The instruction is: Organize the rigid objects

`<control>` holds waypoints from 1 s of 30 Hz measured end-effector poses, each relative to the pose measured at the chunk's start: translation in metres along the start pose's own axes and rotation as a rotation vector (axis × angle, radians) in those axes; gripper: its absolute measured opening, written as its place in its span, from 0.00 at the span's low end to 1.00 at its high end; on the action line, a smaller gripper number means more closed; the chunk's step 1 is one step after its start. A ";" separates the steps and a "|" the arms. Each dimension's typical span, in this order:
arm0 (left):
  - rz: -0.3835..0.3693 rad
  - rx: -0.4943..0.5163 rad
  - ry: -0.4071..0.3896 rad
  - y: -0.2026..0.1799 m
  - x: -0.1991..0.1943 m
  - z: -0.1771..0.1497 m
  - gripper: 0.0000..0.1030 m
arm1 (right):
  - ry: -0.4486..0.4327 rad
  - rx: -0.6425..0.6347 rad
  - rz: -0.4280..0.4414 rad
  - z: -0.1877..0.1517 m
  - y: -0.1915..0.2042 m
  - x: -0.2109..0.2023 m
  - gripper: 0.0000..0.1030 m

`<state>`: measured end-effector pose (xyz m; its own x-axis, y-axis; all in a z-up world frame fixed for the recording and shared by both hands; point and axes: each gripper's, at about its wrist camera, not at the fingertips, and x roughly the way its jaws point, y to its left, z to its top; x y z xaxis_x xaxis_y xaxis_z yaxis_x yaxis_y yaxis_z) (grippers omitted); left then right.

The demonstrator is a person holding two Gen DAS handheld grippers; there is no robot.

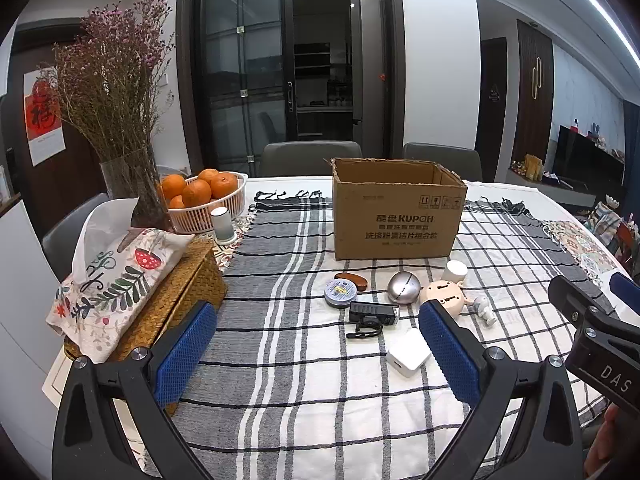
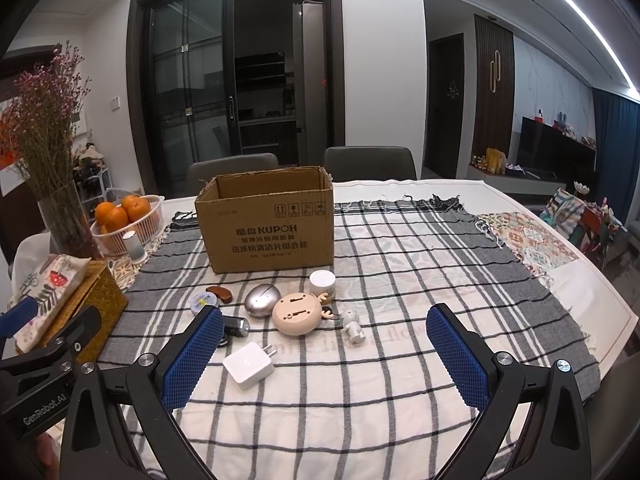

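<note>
- Two grippers hover above a table covered with a checked cloth [image 2: 360, 380], each with its blue-padded fingers spread wide and nothing between them: the left gripper [image 1: 316, 344] fills the bottom of the left wrist view, the right gripper [image 2: 326, 344] the bottom of the right wrist view.
- An open cardboard box [image 2: 268, 224] printed with "KUPOH" stands upright in the middle of both views, on the far part of the cloth.
- Just in front of the box, in the centre of the right wrist view, lies a loose cluster of small things: a white cylindrical jar [image 2: 322, 283], a silver egg-shaped case [image 2: 262, 299], a beige round toy [image 2: 294, 314] with antlers, a small white figurine [image 2: 353, 326] lying down, a round tin [image 2: 203, 302] and a brown oval piece [image 2: 220, 294] touching it.
- A black device [image 1: 372, 313] lies below the tin in the left wrist view; in the right wrist view the left finger of the right gripper partly hides it.
- A white charger plug [image 2: 249, 364] rests nearest the cameras, apart from the cluster.
- At the left of both views sit a white basket of oranges [image 1: 208, 196], a glass vase of dried flowers [image 1: 120, 92], a small white-topped cylinder [image 1: 221, 224], and a tissue pack [image 1: 116, 276] on a woven box [image 1: 188, 292].
</note>
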<state>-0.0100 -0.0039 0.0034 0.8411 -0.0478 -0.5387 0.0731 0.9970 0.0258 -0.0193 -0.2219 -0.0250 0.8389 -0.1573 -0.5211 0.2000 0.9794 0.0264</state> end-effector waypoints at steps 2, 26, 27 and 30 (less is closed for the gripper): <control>0.000 0.001 -0.001 0.000 0.000 0.000 1.00 | -0.001 0.001 -0.001 0.000 0.000 0.000 1.00; -0.014 0.004 -0.006 -0.003 -0.002 0.002 1.00 | -0.005 0.003 0.002 0.001 -0.001 0.000 1.00; -0.015 0.005 -0.005 -0.003 -0.001 0.001 1.00 | -0.004 0.003 0.002 0.001 -0.001 0.000 1.00; -0.018 0.006 -0.002 -0.004 -0.001 0.000 1.00 | -0.003 0.004 0.003 0.000 -0.002 0.000 1.00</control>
<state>-0.0108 -0.0082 0.0040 0.8407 -0.0662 -0.5374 0.0916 0.9956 0.0207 -0.0192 -0.2235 -0.0248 0.8407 -0.1549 -0.5188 0.1995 0.9794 0.0309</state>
